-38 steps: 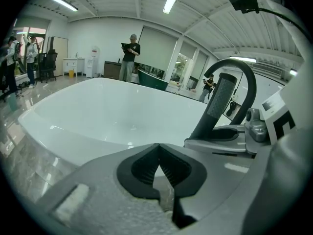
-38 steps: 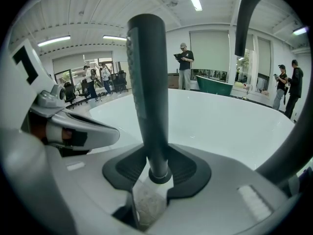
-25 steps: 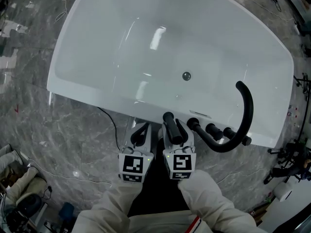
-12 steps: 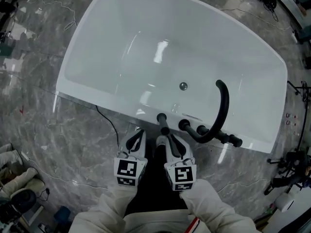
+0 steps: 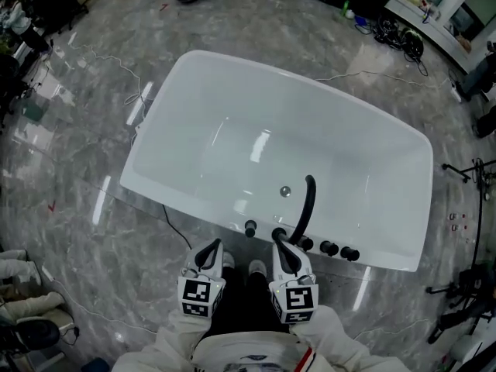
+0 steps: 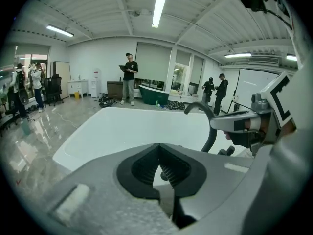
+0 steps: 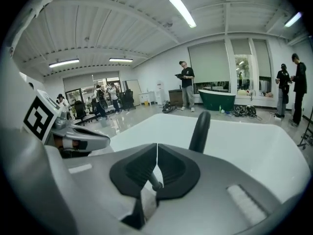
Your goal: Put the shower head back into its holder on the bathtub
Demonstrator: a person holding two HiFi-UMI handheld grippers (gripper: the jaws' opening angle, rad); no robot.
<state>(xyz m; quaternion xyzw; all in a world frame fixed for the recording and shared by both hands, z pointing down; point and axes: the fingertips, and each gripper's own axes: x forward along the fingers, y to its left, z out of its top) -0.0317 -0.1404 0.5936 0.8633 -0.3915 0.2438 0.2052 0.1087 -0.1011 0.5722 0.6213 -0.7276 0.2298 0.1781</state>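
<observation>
Shower head [image 5: 250,228] upright on the near rim of the bathtub [image 5: 232,146], apparently seated in its holder.
It stood just ahead of and between the two. The right hand-held gripper [image 5: 280,246], jaws closing on nothing, was slightly nearer. The left hand-held gripper [image 5: 210,249] had its jaws together and empty.

The tub [image 5: 178,130] stands mid-floor [image 5: 70,231], the drain [image 5: 284,191] in its basin nearer the near side. On the near rim, left to right: the shower head [image 5: 250,228], upright and seemingly seated in the rim, though it shows too small to be sure; the spout [image 5: 308,200], arching back over the basin; then three knobs [image 5: 329,248] in a row. Cables [image 5: 403,41] lie on the floor beyond the tub's far right corner. A person [image 6: 129,77] stands beyond the far side
</observation>
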